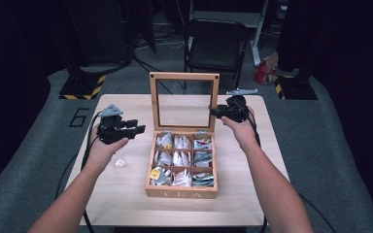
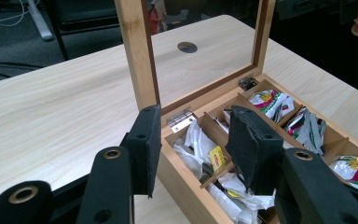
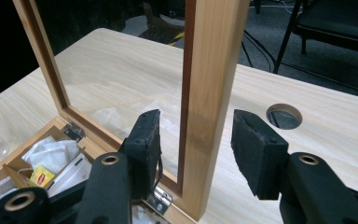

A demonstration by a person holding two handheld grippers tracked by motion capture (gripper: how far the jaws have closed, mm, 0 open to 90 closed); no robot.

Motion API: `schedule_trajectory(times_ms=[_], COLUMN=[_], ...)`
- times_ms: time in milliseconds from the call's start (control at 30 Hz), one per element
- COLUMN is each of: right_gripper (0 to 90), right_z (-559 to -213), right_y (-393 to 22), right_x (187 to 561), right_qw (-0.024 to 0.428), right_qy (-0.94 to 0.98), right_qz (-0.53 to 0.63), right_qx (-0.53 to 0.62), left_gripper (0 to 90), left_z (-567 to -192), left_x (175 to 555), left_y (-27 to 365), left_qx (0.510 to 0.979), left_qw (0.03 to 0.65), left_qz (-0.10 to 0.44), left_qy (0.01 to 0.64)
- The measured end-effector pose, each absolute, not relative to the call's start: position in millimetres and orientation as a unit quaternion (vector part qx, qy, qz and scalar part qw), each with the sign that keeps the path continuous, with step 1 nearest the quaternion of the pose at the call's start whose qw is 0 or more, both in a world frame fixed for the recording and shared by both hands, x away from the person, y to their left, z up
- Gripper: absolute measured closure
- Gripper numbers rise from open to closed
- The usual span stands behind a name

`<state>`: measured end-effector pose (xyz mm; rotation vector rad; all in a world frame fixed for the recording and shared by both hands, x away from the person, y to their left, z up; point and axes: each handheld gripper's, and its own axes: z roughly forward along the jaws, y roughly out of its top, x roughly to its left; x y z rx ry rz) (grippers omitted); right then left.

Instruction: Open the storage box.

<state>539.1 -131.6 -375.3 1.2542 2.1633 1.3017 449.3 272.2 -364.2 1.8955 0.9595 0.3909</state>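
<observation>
Pale wood makes up the tea box (image 1: 181,191), which sits at the middle of the table (image 1: 126,194) with its glass-paned lid (image 1: 184,77) standing upright at the box's twelve o'clock edge. Inside, nine compartments in three rows hold tea bags (image 1: 180,160), mostly white sachets, with a yellow-tagged one at the seven o'clock corner and green and red printed ones along the three o'clock column. The right gripper (image 1: 212,112) is at the lid's right-hand frame post, about one o'clock from the box's centre; in the right gripper view its jaws stand apart on either side of that wooden post (image 3: 209,93), the near pad just beside the wood and the far pad clear of it with a visible gap, so nothing is pinched. The left gripper (image 1: 141,129) hangs above the table at about ten o'clock from the box, pointing toward it; in the left gripper view its jaws are spread, with the box's near corner and a hinge (image 2: 182,119) seen between them farther off, and they grip nothing. A small clear glass (image 1: 119,161) stands on the table just beside the left hand (image 1: 104,148), at nine o'clock from the box. A dark chair (image 1: 217,41) stands beyond the table at twelve o'clock.
</observation>
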Motion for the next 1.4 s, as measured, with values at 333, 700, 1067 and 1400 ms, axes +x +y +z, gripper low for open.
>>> schedule_trajectory(times_ms=[333,700,1067,1400], right_gripper=[52.4,52.9,48.5,45.7], right_z=[-373.1,-371.1,-376.4,-381.6], right_y=[-144.5,-149.4,-152.7,-152.3], right_x=[523.5,500.7,474.5,457.7], right_qw=[0.161,0.169,0.157,0.169], right_qy=[0.759,0.772,0.773,0.775], right_qz=[0.459,0.459,0.466,0.467], right_qx=[0.432,0.407,0.401,0.391], left_gripper=[54.5,54.5,54.6,54.6], left_z=[-363.3,-365.3,-374.6,-384.4], left_x=[445.6,434.4,426.9,418.1], left_y=[270.4,265.0,267.9,267.5], left_qx=[0.780,0.787,0.786,0.788], left_qw=[0.469,0.464,0.464,0.465], left_qz=[0.159,0.167,0.155,0.155], left_qy=[0.383,0.372,0.377,0.374])
